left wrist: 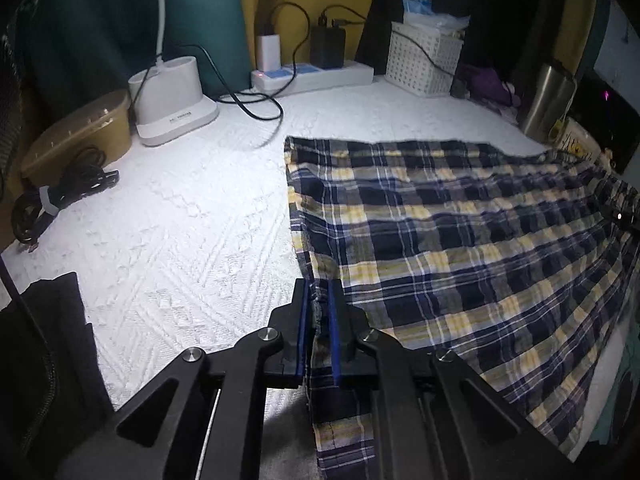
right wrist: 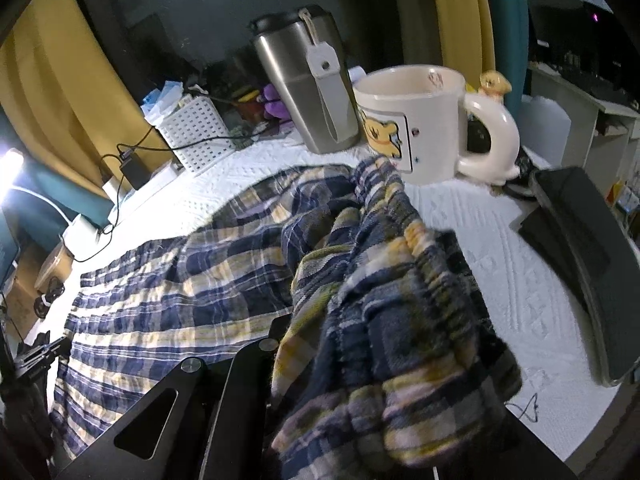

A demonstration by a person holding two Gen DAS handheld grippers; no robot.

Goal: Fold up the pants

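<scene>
Cloth: white, textured cover over the whole table; both views show it.
Pants: plaid in navy, yellow and white, spread flat across the right half of the cover in the left view, one hem end toward the middle. In the right view the pants lie the same way, but the end by that gripper is lifted and bunched in a heap.
Left gripper: black, blue-padded fingers drawn narrow and clamped on the near corner of the hem; fabric runs between them and hangs below.
Right gripper: buried under the bunched waist end; only its black left arm shows, so I cannot tell how the fingers stand. The left view shows just a dark bit at the pants' far right edge.
Tumbler: steel, at the back edge, just beside the mug; the left view catches only its side.
Mug: cream, bear print; the pants' raised edge overlaps its base in the right view only.
Basket: white, lattice, at the back edge.
Lamp base: white, back left corner, clear only in the left view.
Power strip: white, back edge, chargers plugged in.
</scene>
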